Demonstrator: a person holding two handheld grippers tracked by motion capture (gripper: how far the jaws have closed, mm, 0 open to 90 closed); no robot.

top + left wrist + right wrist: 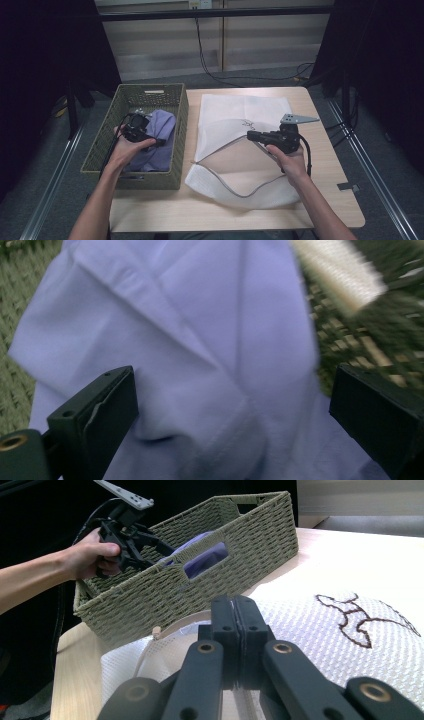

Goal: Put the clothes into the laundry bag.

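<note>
Dark curtains closed off both sides of the booth, and between them I had a pale wooden table [330, 165] with cables trailing over the grey floor behind it. On the table's left stood a woven green basket [107, 145], and inside it lay a lavender garment [160, 137], folded and bunched toward the basket's right half. I had the left gripper [159, 142] down in the basket, its jaws spread wide; in the left gripper view they stood on either side of the lavender cloth, the fabric between them, but I could not see either pad pressing on it. To the right of the basket, a white mesh laundry bag [240, 112] lay flat on the table, with a dark embroidered outline on its upper face and a grey zipper edge curling along its open mouth. My right gripper [251, 134] was over that bag with its jaws pressed together; in the right gripper view the two black pads met just above the mesh, and a strip of the bag's pale edge seemed to run between them, so I took it as pinching the mouth of the bag. From that view I could also see the garment through the basket's handle cutout.
</note>
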